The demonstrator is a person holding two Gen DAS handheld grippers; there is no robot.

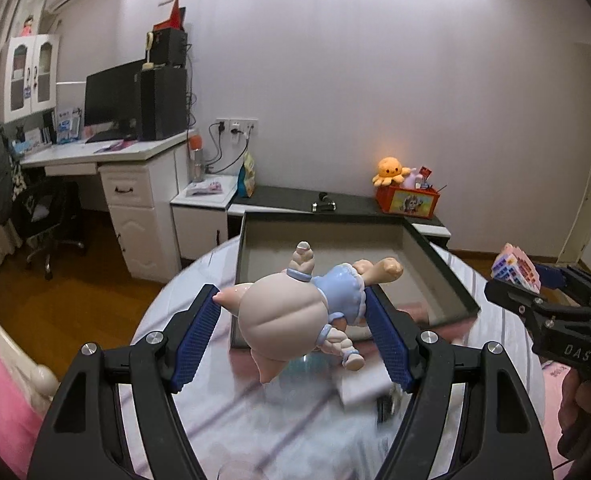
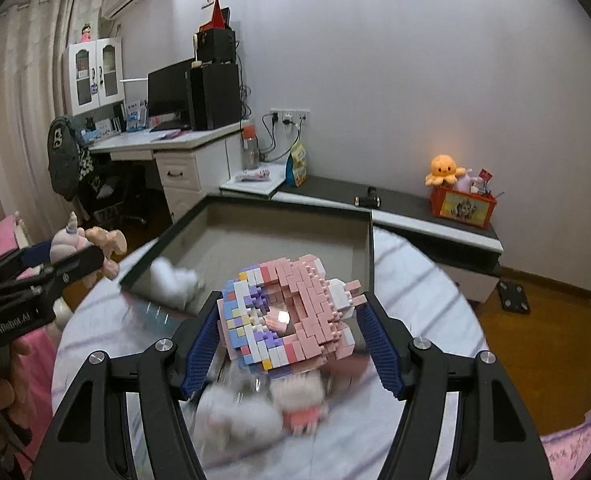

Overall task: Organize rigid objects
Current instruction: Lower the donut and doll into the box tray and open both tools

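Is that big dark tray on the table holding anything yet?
Nearly empty. The tray shows mostly bare grey floor, with one blurred white fluffy thing at its near corner; whether that lies inside, I cannot tell.

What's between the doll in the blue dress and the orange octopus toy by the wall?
In the left wrist view, the open grey box lies behind the doll. Past it, a dark shelf top with a small black gadget runs to the orange octopus.

The left gripper and right gripper are both tilted downward, each one clamped on a toy.
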